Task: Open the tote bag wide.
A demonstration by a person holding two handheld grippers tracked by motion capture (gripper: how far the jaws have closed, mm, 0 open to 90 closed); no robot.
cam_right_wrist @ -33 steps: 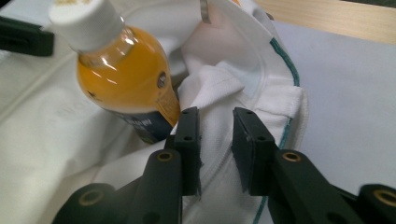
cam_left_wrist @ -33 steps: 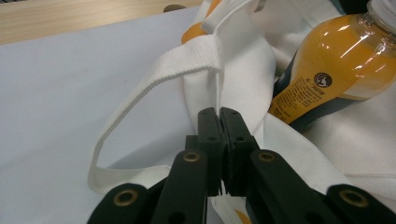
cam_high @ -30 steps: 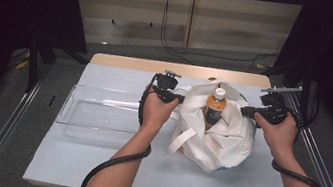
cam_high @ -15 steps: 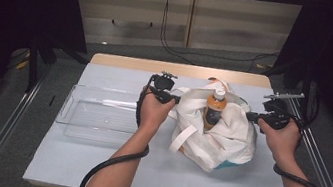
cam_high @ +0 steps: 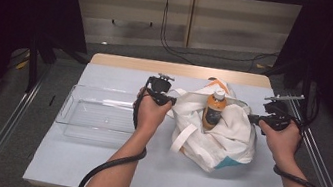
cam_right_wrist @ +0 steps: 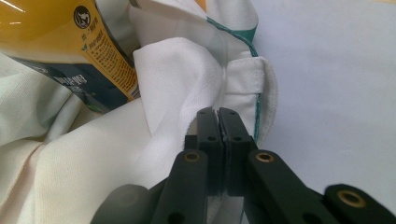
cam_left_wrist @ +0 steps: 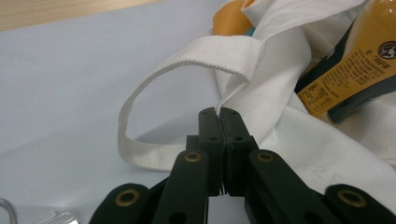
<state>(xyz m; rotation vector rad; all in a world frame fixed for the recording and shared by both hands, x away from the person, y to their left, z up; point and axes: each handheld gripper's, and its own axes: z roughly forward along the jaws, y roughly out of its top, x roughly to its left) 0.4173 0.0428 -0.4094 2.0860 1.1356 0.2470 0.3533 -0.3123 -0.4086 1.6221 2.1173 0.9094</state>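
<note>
Grippers (cam_high: 169, 102) (cam_high: 251, 118) pinching bag (cam_high: 220, 137), bottle (cam_high: 213, 110) upright

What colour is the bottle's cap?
White; the bottle's cap shows best in the high view.

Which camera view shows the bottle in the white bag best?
The high view: the bottle stands upright in the white tote bag, cap and label visible. The left gripper view shows part of its orange label; the right gripper view shows part of its side.
</note>
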